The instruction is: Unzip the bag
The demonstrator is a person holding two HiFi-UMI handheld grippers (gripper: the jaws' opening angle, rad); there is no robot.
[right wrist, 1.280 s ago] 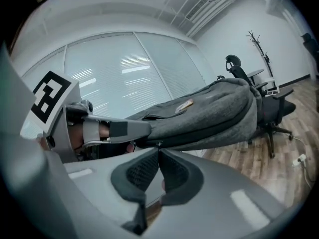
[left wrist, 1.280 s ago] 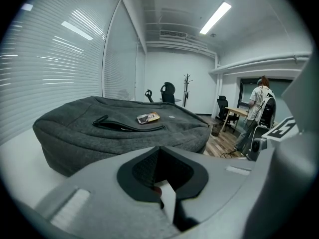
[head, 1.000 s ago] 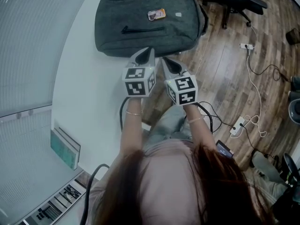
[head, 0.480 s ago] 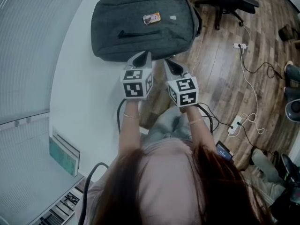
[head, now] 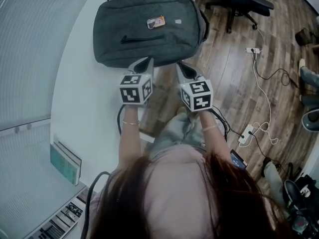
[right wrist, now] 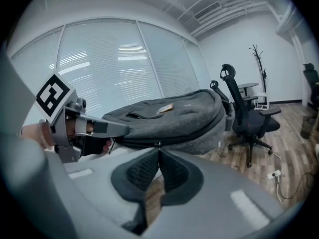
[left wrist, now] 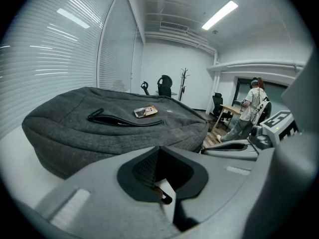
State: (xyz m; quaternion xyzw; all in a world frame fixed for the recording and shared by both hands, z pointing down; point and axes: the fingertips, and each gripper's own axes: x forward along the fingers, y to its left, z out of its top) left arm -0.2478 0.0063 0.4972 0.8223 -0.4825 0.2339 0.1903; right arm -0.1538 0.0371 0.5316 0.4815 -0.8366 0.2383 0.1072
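Observation:
A grey backpack (head: 149, 26) lies flat on the white table (head: 84, 98), its front pocket zip (head: 142, 38) facing up. My two grippers are at its near edge. The left gripper (head: 144, 62) is shut, and a small dark tab (left wrist: 162, 197) shows between its pads. It reaches the bag's side seam in the right gripper view (right wrist: 119, 131). The right gripper (head: 183, 67) is shut, with the main zip's pull (right wrist: 157, 144) right at its tips (right wrist: 158, 151). The zip line (right wrist: 189, 141) runs along the bag's side.
A black office chair (head: 244, 1) stands on the wood floor right of the table. A power strip with cables (head: 249, 132) lies on the floor. Books (head: 65, 161) sit at the table's left. A person (left wrist: 254, 103) stands far off.
My right gripper has slid a little to the right along the bag's near edge. The left gripper has kept its place against the bag.

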